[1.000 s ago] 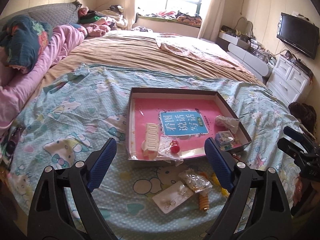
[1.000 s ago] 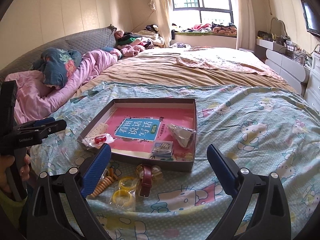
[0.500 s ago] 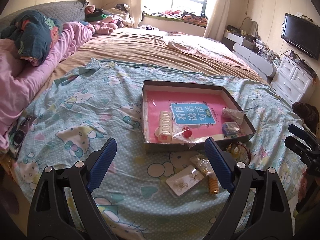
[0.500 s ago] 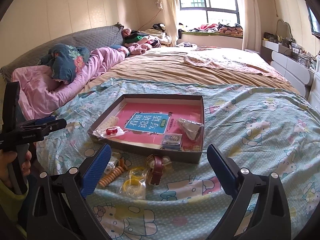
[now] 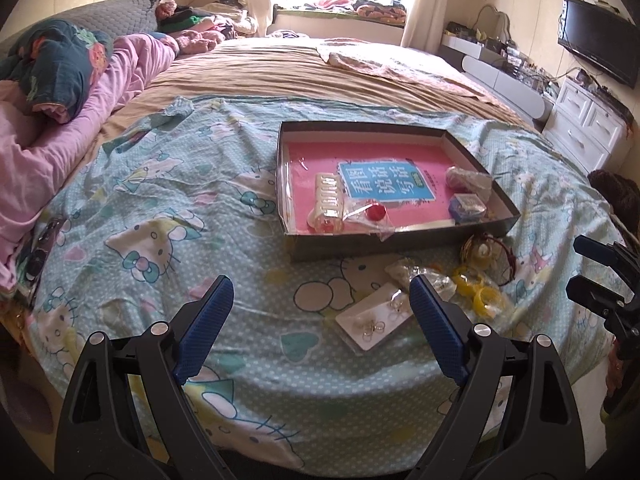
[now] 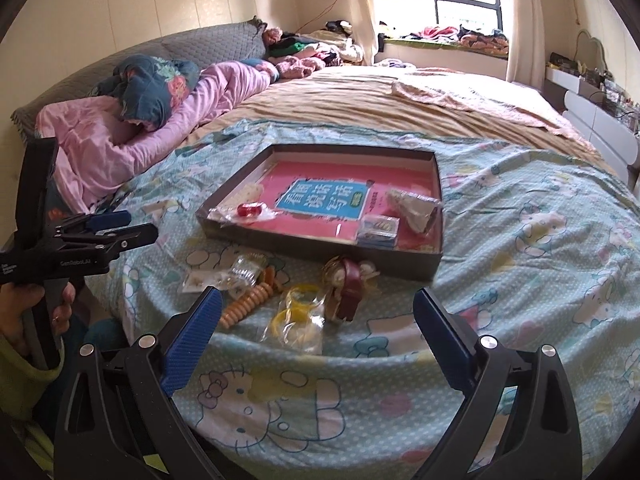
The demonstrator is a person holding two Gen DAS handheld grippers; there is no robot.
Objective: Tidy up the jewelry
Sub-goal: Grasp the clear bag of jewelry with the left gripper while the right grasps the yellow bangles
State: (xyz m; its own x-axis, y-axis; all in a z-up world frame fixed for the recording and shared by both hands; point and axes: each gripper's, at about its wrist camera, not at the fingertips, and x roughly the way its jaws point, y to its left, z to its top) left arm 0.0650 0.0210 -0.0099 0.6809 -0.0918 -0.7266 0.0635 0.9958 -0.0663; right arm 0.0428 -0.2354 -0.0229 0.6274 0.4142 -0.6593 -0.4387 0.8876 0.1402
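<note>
Both grippers, left (image 5: pixel 320 300) and right (image 6: pixel 316 310), pulled back from tray (image 5: pixel 400 240), wide, empty.

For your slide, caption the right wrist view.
Open right gripper above bagged yellow bangles on the bed, before the box.

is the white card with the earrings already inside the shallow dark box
No, the flat white earring card lies on the blue cartoon-print sheet in front of the shallow dark cardboard box, outside its near wall.

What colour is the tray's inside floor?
Pink, with a blue label; the tray shows best in the left wrist view.
</note>
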